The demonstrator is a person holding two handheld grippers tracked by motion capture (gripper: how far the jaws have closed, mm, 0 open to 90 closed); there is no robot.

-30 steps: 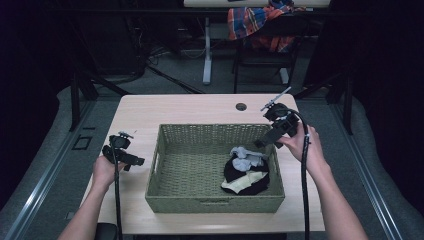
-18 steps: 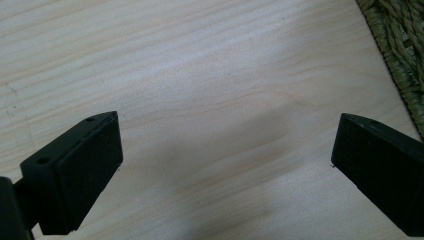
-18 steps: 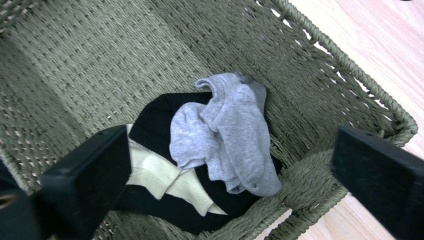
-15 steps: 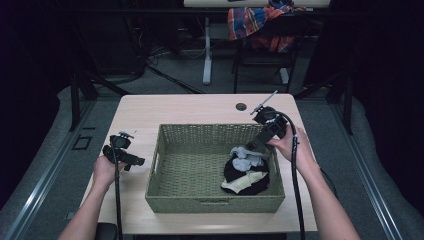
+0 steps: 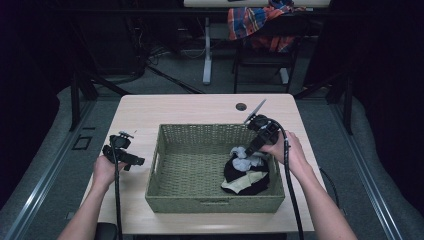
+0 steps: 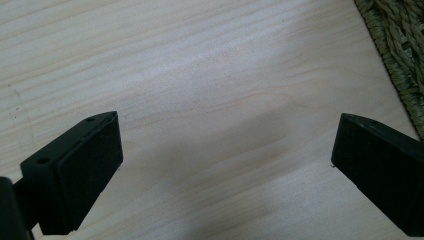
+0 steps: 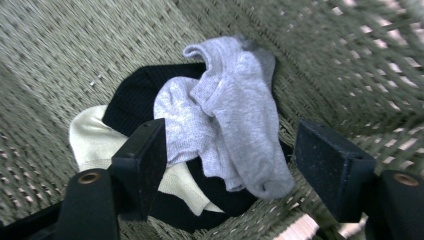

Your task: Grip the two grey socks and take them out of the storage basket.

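A green woven basket (image 5: 165,150) stands on the wooden table (image 5: 200,107). In its right half lies a pile of socks: grey socks (image 5: 243,156) on top of a black one (image 5: 252,182) and a cream one (image 5: 235,186). My right gripper (image 5: 251,149) reaches down into the basket from the right. Its jaws have just been closing and stand on either side of the grey socks (image 7: 230,115), with no visible press on them. Under these lie the black sock (image 7: 135,95) and the cream sock (image 7: 95,137). My left gripper (image 5: 131,160) hovers open over bare table left of the basket, nothing between its jaws.
The basket's left wall (image 6: 400,50) is close to my left gripper (image 6: 225,145). A round cable hole (image 5: 241,106) sits in the table behind the basket. Beyond the table stands a chair with a plaid cloth (image 5: 255,20).
My right gripper has come down and to the left from the basket's far right corner onto the sock pile. The left hand has stayed where it was.
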